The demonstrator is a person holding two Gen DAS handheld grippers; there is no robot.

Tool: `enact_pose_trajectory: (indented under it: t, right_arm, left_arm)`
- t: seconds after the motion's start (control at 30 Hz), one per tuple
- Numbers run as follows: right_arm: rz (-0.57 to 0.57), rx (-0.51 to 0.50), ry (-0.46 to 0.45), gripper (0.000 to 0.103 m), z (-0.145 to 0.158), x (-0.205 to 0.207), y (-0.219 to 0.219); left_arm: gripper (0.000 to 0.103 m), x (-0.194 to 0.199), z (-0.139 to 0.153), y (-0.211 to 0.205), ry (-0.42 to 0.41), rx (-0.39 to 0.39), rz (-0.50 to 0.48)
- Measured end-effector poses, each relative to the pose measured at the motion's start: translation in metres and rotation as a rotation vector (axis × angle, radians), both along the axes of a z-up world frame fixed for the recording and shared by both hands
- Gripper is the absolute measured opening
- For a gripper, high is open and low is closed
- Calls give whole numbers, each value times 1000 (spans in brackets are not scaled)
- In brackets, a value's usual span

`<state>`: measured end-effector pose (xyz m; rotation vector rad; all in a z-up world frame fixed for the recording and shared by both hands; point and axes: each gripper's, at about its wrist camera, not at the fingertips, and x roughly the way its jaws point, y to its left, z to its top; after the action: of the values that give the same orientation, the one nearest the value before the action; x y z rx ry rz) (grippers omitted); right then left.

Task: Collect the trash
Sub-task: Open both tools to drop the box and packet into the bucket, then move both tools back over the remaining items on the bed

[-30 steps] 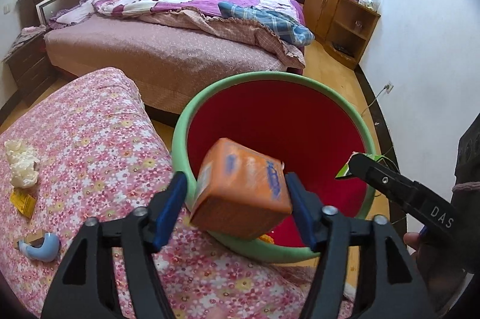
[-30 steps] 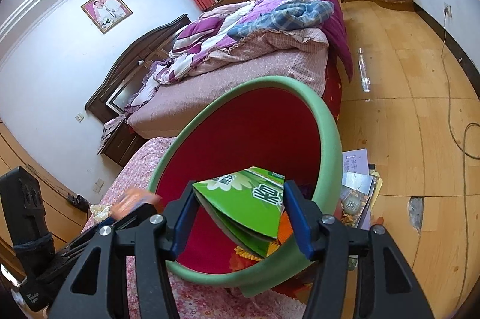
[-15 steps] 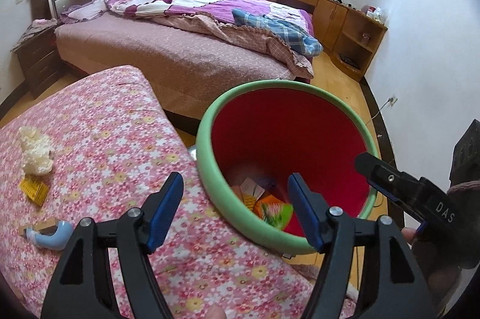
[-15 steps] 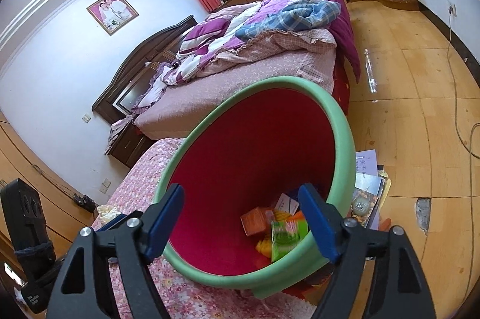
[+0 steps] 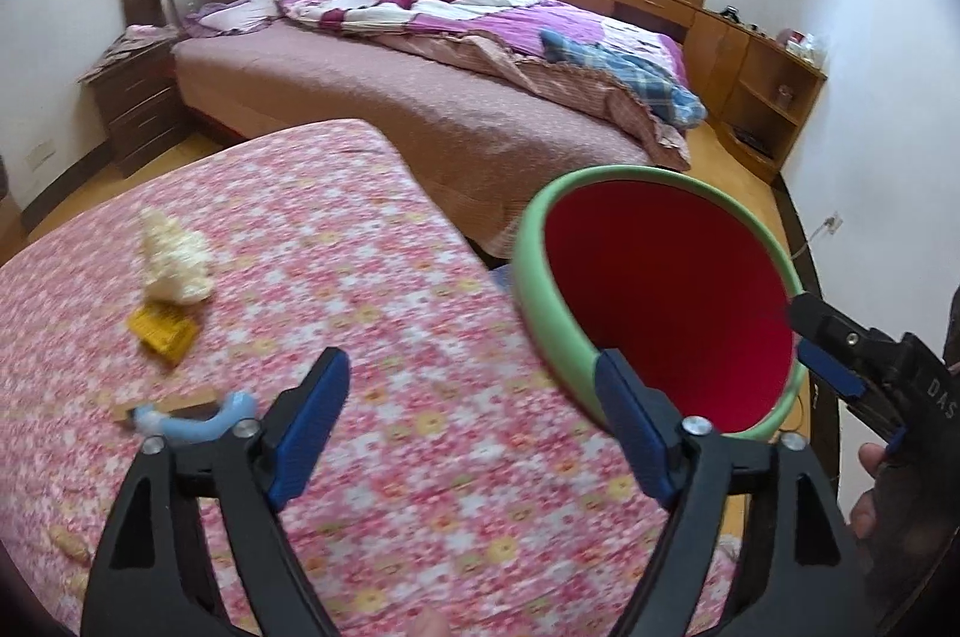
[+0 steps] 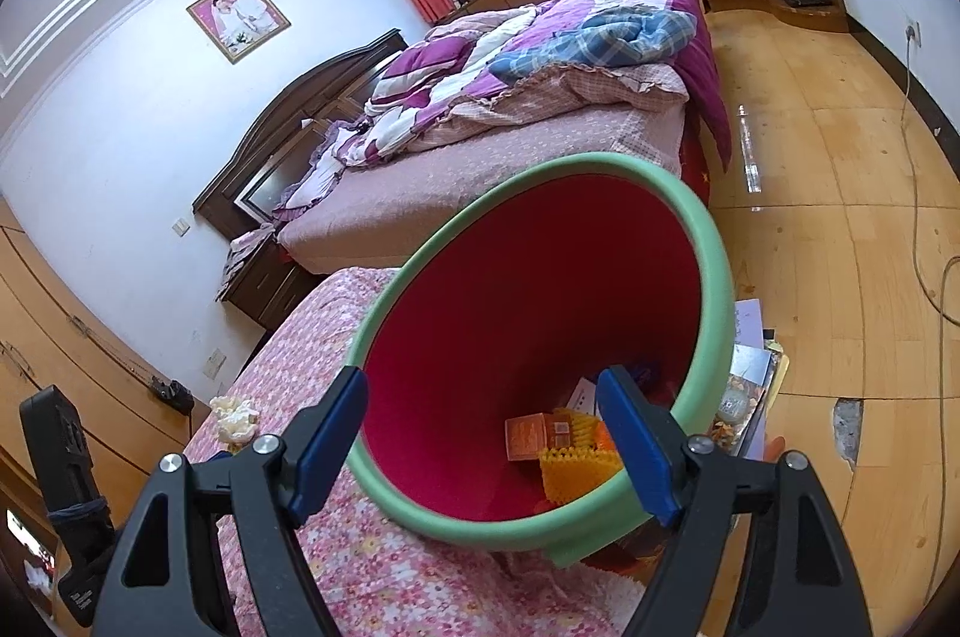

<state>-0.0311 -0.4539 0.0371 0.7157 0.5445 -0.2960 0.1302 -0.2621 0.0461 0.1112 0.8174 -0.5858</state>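
A red bin with a green rim (image 5: 543, 289) (image 6: 717, 277) stands beside the floral-covered surface (image 5: 336, 277). Inside it lie an orange box (image 6: 528, 436) and yellow trash (image 6: 576, 469). My left gripper (image 5: 474, 427) is open and empty above the floral cover, left of the bin. My right gripper (image 6: 480, 442) is open and empty over the bin's near rim; it also shows at the right of the left wrist view (image 5: 840, 355). On the cover lie a crumpled tissue (image 5: 171, 259) (image 6: 235, 416), a yellow packet (image 5: 163, 331) and a light blue curved piece (image 5: 198, 421).
A large bed (image 5: 432, 97) with purple bedding stands behind. A nightstand (image 5: 135, 103) is at the left. Wooden cabinets (image 5: 762, 97) line the far wall. Papers (image 6: 750, 361) lie on the wood floor by the bin, and a cable (image 6: 924, 193) runs along the right.
Both grippers opened and dropped the orange box and the green carton into the bin. The left gripper has since swung left over the floral cover.
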Motion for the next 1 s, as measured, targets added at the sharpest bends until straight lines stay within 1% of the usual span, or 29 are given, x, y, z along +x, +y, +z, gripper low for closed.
enact_pose_trajectory:
  t: [0.03, 0.17, 0.23, 0.33, 0.4, 0.53, 0.63, 0.8, 0.9, 1.0]
  right_arm:
    - [4, -2, 0, 81, 0, 0, 1]
    - [23, -12, -1, 81, 5, 2, 11]
    - [31, -15, -3, 81, 6, 3, 15]
    - [47, -23, -3, 81, 9, 4, 22]
    - [59, -26, 0, 81, 10, 4, 26]
    - [79, -29, -1, 81, 11, 7, 34]
    - [94, -35, 1, 81, 12, 10, 39]
    - [103, -35, 10, 81, 9, 13, 39]
    - [100, -31, 14, 81, 7, 13, 39]
    - [96, -26, 21, 81, 4, 14, 36]
  left_arm:
    - [92, 0, 0, 5, -6, 3, 15]
    - [93, 2, 0, 26, -31, 19, 64]
    - [97, 3, -2, 39, -35, 17, 80]
    - [98, 6, -4, 56, -34, 23, 104]
    - [98, 9, -7, 66, -21, 28, 121]
    - [99, 20, -17, 84, 30, 34, 165]
    - [99, 28, -24, 93, 39, 43, 203]
    - [99, 41, -33, 96, 29, 95, 237]
    - [99, 51, -40, 96, 52, 130, 252]
    - [99, 60, -49, 96, 91, 145, 264]
